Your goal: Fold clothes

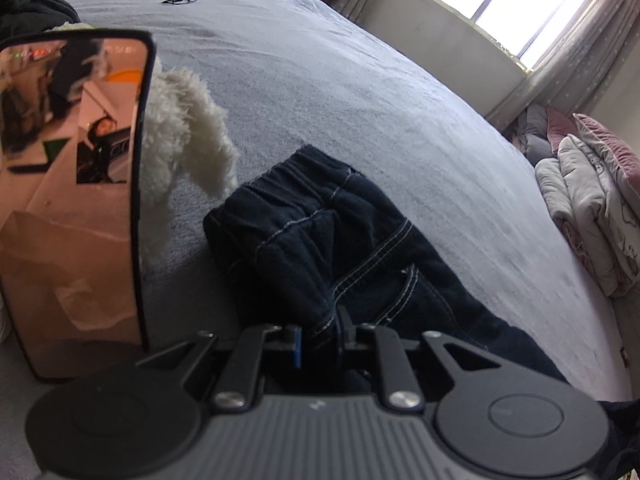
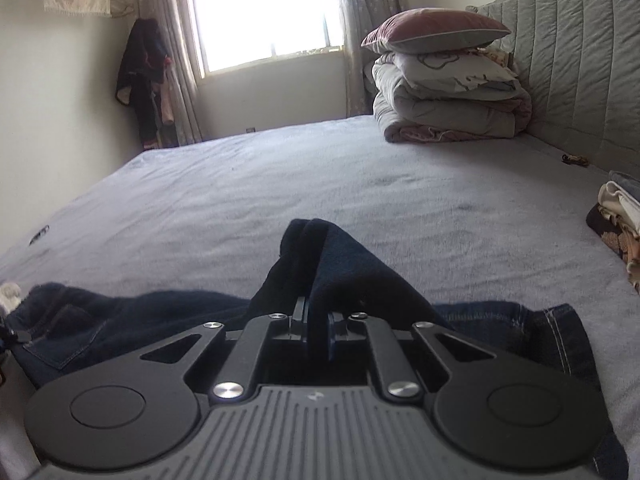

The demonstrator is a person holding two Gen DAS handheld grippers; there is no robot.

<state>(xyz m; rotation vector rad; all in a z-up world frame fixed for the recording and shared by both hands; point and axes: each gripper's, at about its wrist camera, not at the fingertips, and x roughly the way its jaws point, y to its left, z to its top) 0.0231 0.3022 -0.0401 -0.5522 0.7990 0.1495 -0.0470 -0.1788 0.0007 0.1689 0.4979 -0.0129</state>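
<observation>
I have the dark navy denim trousers with pale contrast stitching [image 1: 320, 240] spread across the near part of the grey fleece-covered bed [image 1: 340, 80], their elastic waistband toward twelve o'clock in the left wrist view. My left gripper [image 1: 320, 330] has its jaws clamped on a fold of the denim near a stitched seam. My right gripper [image 2: 316, 330] has its jaws pinched tight on another bunch of the same cloth, which peaks up at twelve o'clock from the jaws like a small tent.

To fold well, I judge both grips must stay firm while I carry the right-hand cloth across toward the left, keeping the two held edges level so the leg lands square on the other. I should hold the fabric taut enough to avoid creases. The fluffy white plush toy [image 1: 188, 132] at ten o'clock and the pink-tinted mirror [image 1: 72, 200] at nine o'clock sit near; I would steer the denim away from them.
</observation>
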